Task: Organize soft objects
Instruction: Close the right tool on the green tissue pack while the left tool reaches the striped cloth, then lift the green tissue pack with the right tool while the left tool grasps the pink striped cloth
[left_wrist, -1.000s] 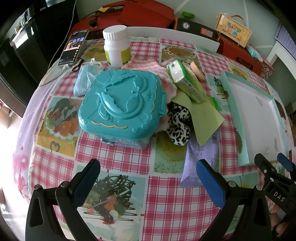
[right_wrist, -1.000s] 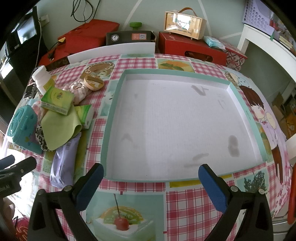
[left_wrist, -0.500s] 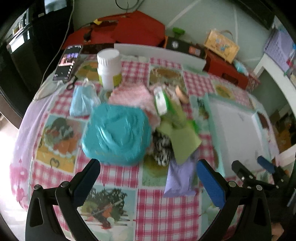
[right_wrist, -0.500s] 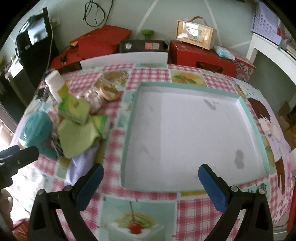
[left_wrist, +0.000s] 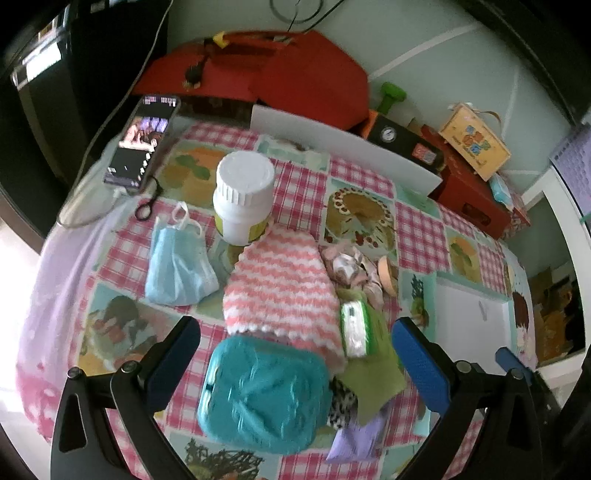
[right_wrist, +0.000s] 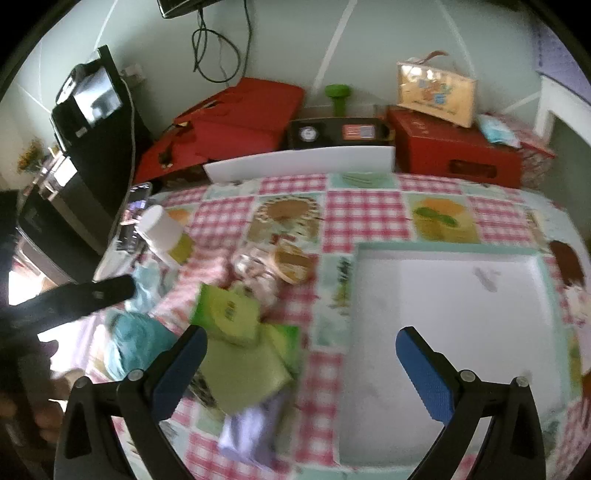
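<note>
1. Checked pink-and-white cloth covers the surface (left_wrist: 362, 184), with red cases and a wall behind its far edge.
2. Soft things lie piled in the middle: a pink striped knit cloth (left_wrist: 279, 288), a blue face mask (left_wrist: 177, 266), a green cloth (right_wrist: 240, 373), beside a teal box (left_wrist: 262, 395).
3. Toward the right edge, the white tray (right_wrist: 458, 317) holds nothing.
4. Left claw (left_wrist: 295, 362) and right claw (right_wrist: 301, 363) both hang spread apart, empty.
5. Judged step: approach, first pick not yet made. Next, lower one claw onto a cloth and pinch a fold.
</note>
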